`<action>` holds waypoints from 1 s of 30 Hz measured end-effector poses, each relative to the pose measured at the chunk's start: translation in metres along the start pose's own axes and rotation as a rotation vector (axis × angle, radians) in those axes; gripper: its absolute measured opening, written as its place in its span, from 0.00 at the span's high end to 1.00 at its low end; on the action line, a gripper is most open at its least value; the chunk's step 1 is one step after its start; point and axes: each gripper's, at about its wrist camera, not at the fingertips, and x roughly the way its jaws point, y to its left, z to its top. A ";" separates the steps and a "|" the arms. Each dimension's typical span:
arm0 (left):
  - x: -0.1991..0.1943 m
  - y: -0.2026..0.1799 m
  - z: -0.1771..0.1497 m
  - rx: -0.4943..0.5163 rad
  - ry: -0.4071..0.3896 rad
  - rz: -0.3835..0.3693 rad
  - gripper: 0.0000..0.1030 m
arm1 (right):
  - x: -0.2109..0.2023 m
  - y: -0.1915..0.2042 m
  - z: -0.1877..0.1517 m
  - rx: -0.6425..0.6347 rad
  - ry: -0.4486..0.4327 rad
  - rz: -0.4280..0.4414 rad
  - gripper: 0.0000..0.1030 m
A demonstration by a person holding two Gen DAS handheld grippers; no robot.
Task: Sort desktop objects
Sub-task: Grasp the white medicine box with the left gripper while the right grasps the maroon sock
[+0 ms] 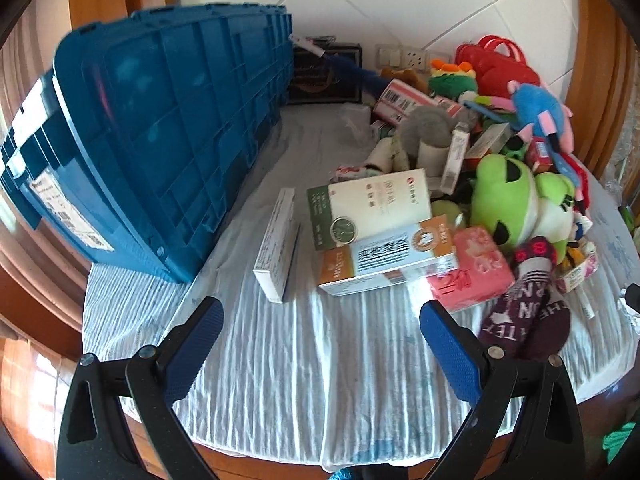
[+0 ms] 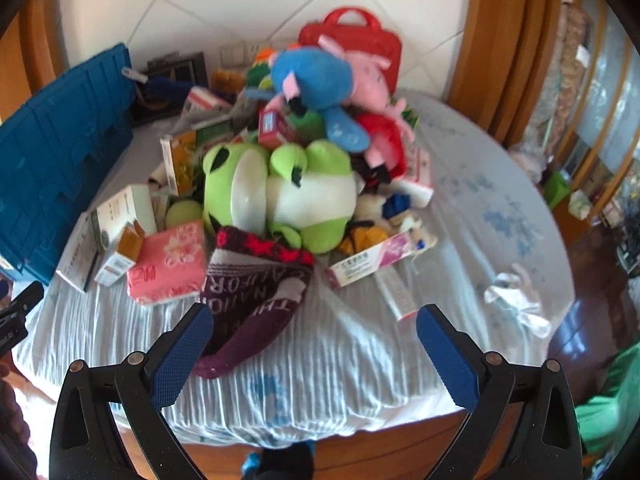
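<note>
Blue ribbed plastic crate (image 1: 168,128) stands at the far left on the pale crinkled tablecloth (image 1: 300,360), its wall blocking that side. Just right of it, a slim white carton (image 1: 276,244) stands on edge, apart from the crate. Next, a white-green box (image 1: 368,204) leans on an orange-white medicine box (image 1: 384,258), touching a pink tissue pack (image 1: 472,268). Maroon knit sock (image 2: 256,296) with white lettering lies limp at the pile's front edge, against the tissue pack. Behind it, a soft green frog plush (image 2: 280,188); a blue-pink plush (image 2: 320,80) sits on top of the heap, red hard case (image 2: 352,44) against the tiled wall. Crumpled clear plastic (image 2: 516,300) lies well apart at right.

Left gripper (image 1: 320,316) spread wide, empty, above bare cloth. Right gripper (image 2: 316,324) spread wide, empty; sock toe lies between its fingers (image 2: 184,352), contact unclear.
</note>
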 end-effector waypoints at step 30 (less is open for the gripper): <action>0.170 0.033 0.016 0.167 0.237 0.003 0.41 | 0.127 0.054 -0.003 0.173 0.279 0.008 0.00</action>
